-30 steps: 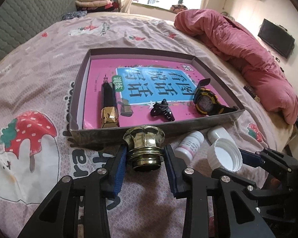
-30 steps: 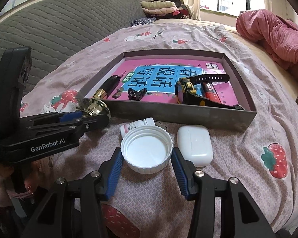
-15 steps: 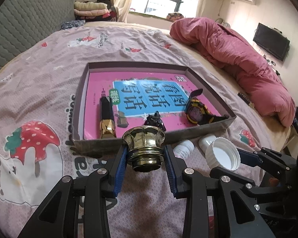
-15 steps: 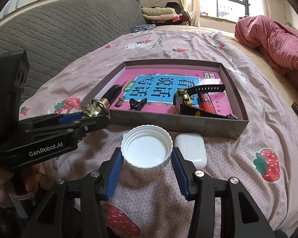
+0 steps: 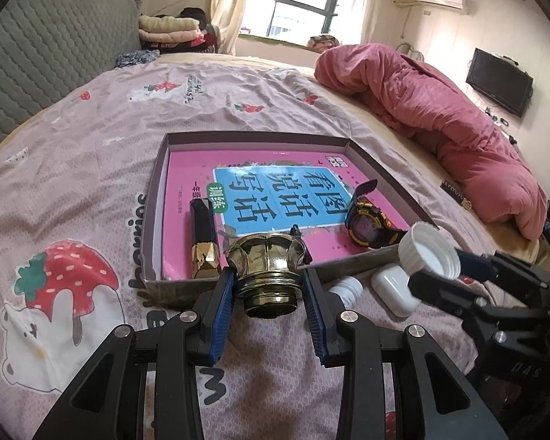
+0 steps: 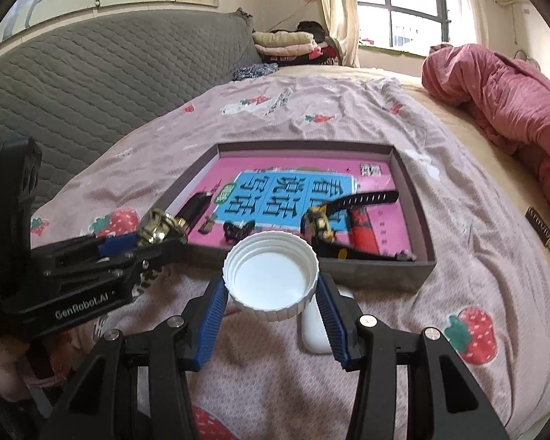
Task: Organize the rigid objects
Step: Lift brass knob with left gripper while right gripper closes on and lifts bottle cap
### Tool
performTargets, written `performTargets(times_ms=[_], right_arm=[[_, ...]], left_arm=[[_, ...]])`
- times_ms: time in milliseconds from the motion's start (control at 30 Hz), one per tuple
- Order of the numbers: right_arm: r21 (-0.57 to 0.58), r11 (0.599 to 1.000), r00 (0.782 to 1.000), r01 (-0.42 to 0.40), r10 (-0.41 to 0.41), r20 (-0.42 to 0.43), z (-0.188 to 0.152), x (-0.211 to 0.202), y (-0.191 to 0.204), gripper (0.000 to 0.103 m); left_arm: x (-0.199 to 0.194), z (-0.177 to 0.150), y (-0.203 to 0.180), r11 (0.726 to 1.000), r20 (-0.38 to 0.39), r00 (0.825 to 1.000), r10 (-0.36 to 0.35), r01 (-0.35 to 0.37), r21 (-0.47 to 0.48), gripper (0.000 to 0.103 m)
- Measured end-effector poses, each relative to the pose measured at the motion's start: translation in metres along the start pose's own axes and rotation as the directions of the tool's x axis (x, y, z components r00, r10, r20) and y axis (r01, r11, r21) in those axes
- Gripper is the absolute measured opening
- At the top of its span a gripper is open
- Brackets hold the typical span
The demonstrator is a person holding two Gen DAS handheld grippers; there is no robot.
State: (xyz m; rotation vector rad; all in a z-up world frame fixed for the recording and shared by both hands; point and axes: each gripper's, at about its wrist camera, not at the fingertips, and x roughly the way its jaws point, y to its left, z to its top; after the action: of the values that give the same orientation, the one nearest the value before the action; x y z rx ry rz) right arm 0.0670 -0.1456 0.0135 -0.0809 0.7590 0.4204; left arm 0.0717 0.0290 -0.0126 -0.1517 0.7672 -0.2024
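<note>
Both grippers had risen since a second before, so that the tray (image 5: 154, 220) lay lower in each view and the white cap (image 6: 271, 275) now hung clear of the bedspread (image 6: 458, 256). The left gripper (image 5: 269, 289) was closed narrowly on a gold knob (image 5: 267, 267), one blue pad against each flank, held just before the tray's near wall. The right gripper (image 6: 271, 293) stood wider, its pads pressed on the rim of the white cap, hollow side up. Below the cap, on the bedspread, lay a white case (image 5: 392, 289) and a small white bottle (image 5: 344, 288); the right view showed only part of the case and none of the bottle. In the tray, on a pink book (image 5: 275, 190), lay a watch (image 5: 366, 223), a black-and-gold tube (image 5: 201, 234) and a red object (image 6: 361, 231) too blurred to name. A small black item (image 6: 238, 229) was half hidden behind the knob.
</note>
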Motion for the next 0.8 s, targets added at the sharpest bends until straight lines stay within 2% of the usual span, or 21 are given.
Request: performTargets(times_ms=[233, 800], right_arm=[[-0.024, 1.0, 0.999, 0.02, -0.018, 0.043, 0.016, -0.003, 0.002, 0.05], [-0.048, 0.998, 0.997, 0.036, -0.032, 0.067, 0.025, -0.002, 0.004, 0.05]], left_arm=[[-0.001, 0.005, 0.003, 1.0, 0.036, 0.999, 0.019, -0.019, -0.001, 0.037], [0.014, 0.013, 0.01, 0.999, 0.028, 0.999, 0.02, -0.019, -0.034, 0.037]])
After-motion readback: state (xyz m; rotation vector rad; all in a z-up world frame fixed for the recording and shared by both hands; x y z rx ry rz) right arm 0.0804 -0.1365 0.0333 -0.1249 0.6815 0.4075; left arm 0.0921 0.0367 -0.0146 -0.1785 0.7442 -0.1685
